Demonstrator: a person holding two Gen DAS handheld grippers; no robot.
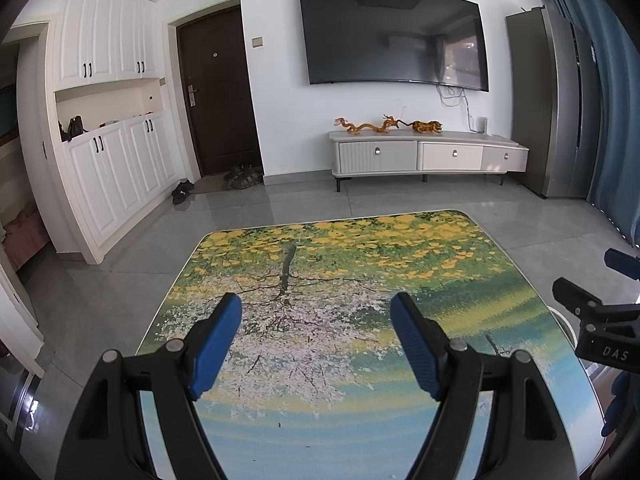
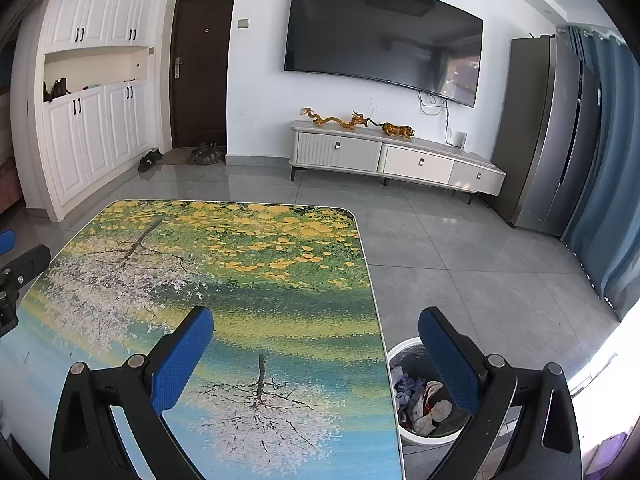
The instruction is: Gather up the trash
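- Living-room surroundings frame our work: a wall television (image 1: 394, 36) hangs beyond the far edge of the table (image 2: 280, 280), with a low cabinet (image 1: 428, 154) beneath it and grey floor tiles between.
- Our landmark, the table with its printed tree picture, shows no loose trash anywhere on the top that we can see in either view.
- Just beside the table's right edge, on the floor, stands the white trash bin (image 2: 394, 356), already holding crumpled wrappers and paper (image 2: 420, 400).
- Our left gripper (image 1: 316, 340) hovers over the table's near middle, jaws spread wide, holding nothing.
- Our right gripper (image 2: 316, 352) hangs over the table's right edge, one finger above the top and the other above the bin, likewise released and empty.
- We judge the collecting step finished or nearly so; the next move calls for scanning table and floor for any leftover piece before we pull back.
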